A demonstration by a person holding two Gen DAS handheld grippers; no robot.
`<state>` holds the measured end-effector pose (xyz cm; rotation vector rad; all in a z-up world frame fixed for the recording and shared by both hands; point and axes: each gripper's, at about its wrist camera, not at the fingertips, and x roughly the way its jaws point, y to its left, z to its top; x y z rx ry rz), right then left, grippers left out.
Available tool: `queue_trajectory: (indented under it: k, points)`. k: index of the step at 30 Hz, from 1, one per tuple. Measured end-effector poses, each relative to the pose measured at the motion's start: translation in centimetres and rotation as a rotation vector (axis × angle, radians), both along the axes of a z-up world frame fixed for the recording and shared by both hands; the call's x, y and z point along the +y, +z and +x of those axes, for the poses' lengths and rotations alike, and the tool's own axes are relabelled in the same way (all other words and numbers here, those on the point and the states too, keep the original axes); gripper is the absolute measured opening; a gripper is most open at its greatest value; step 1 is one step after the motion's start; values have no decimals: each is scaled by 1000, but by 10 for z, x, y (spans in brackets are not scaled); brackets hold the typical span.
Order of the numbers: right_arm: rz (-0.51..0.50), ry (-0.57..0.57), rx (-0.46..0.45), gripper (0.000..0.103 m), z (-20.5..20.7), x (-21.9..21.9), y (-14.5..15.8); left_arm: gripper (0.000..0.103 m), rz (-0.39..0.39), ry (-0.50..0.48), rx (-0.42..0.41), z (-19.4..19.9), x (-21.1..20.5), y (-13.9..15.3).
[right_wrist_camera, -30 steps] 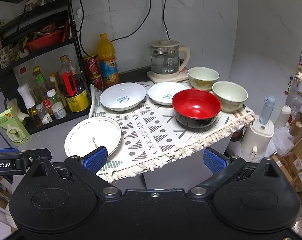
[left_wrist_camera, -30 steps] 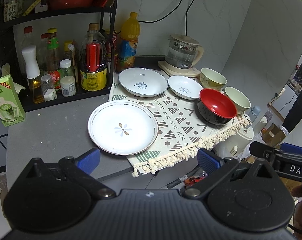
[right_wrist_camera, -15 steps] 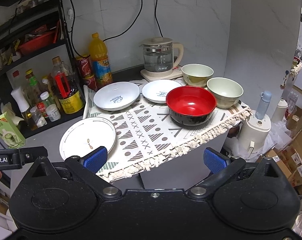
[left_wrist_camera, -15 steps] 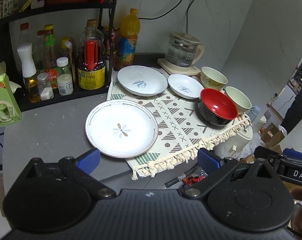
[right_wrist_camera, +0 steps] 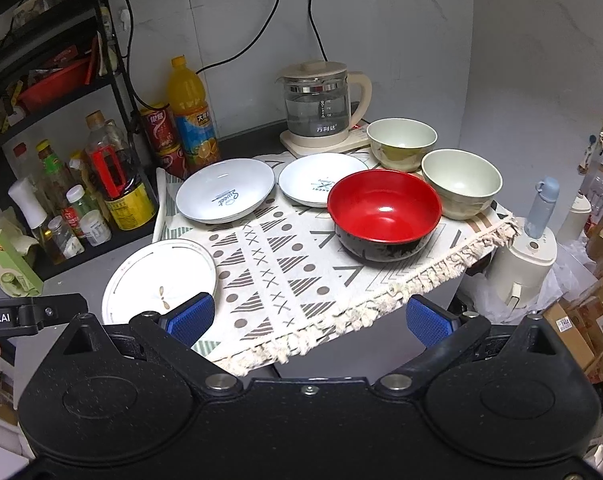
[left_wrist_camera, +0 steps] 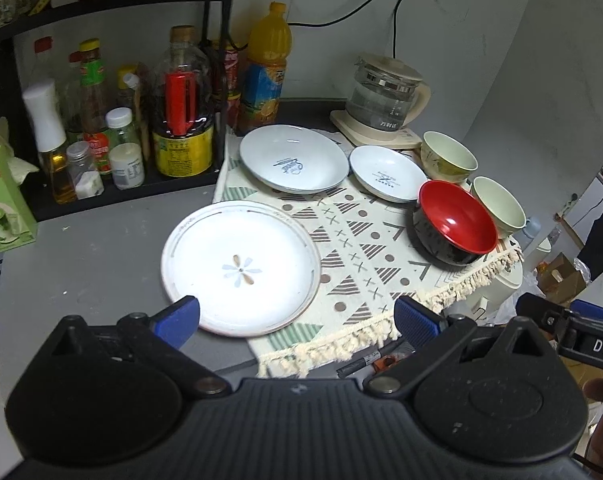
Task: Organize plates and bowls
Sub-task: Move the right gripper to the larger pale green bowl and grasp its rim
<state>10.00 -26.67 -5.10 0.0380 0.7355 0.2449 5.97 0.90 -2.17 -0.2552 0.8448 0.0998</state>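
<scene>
A flat white flower plate lies at the near left, half on the patterned cloth. Behind it sit a large white dish and a smaller white dish. A red-and-black bowl and two cream bowls stand on the right. My left gripper is open and empty, just before the flower plate's near rim. My right gripper is open and empty, in front of the cloth's fringe.
A black rack of bottles and jars stands at the left. A glass kettle and an orange juice bottle stand at the back. A green carton sits far left. Boxes and a white appliance lie beyond the table's right edge.
Both grippers have moved closer to the table. The left one now sits lower and nearer the flower plate. No dish has moved.
</scene>
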Motion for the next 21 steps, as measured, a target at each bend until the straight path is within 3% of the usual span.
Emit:
queue_trajectory:
  k: [21]
  points:
    - [35,38,41,103,145,-86,3,102,14,101,37,125,-70,10]
